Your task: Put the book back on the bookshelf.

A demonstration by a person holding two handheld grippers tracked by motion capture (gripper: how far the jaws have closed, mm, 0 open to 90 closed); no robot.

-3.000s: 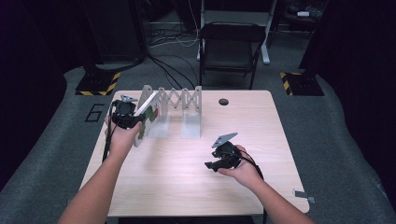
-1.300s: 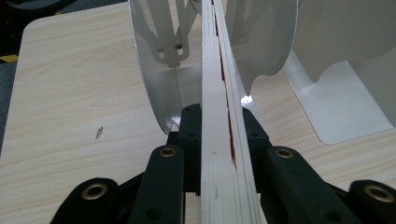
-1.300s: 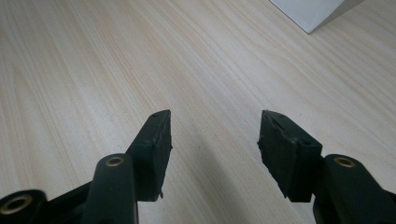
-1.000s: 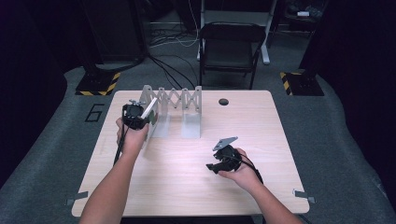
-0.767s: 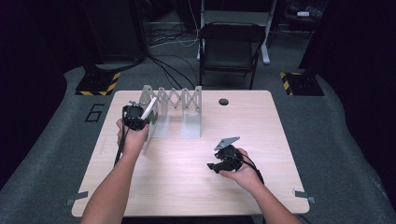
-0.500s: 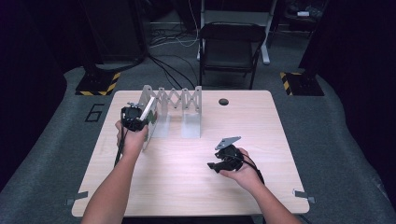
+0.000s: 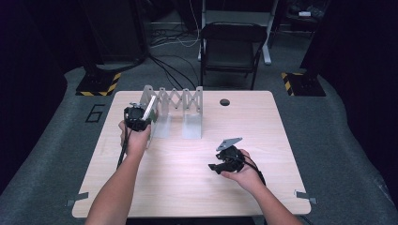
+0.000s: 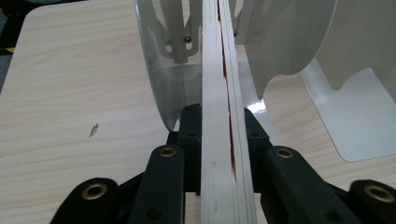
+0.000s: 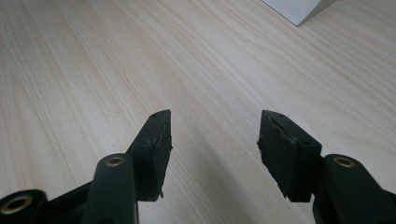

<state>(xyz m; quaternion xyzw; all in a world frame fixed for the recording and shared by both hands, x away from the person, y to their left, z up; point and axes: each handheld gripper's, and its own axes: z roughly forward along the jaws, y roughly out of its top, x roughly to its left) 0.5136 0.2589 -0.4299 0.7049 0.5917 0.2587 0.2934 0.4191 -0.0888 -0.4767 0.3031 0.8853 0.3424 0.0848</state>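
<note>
My left gripper (image 7: 137,115) (image 8: 219,133) is shut on a thin white book (image 7: 149,107) (image 8: 219,70), held edge-on with a red streak along its page edges. The book's far end sits between the left-hand plates of a white accordion book rack (image 7: 174,100) (image 8: 289,42) at the back of the wooden table (image 7: 187,187). My right gripper (image 7: 215,167) (image 9: 214,135) rests low over bare table near the front right. Its jaws stand apart with nothing between them.
A small dark round hole (image 7: 225,101) lies in the tabletop right of the rack. The rack's flat base plates (image 7: 191,127) stretch toward me. A black folding chair (image 7: 232,47) and cables stand on the floor beyond the table's far edge.
Over three seconds the left hand has carried the book a little to the right, up to the rack's left end. The right hand has stayed where it was.
</note>
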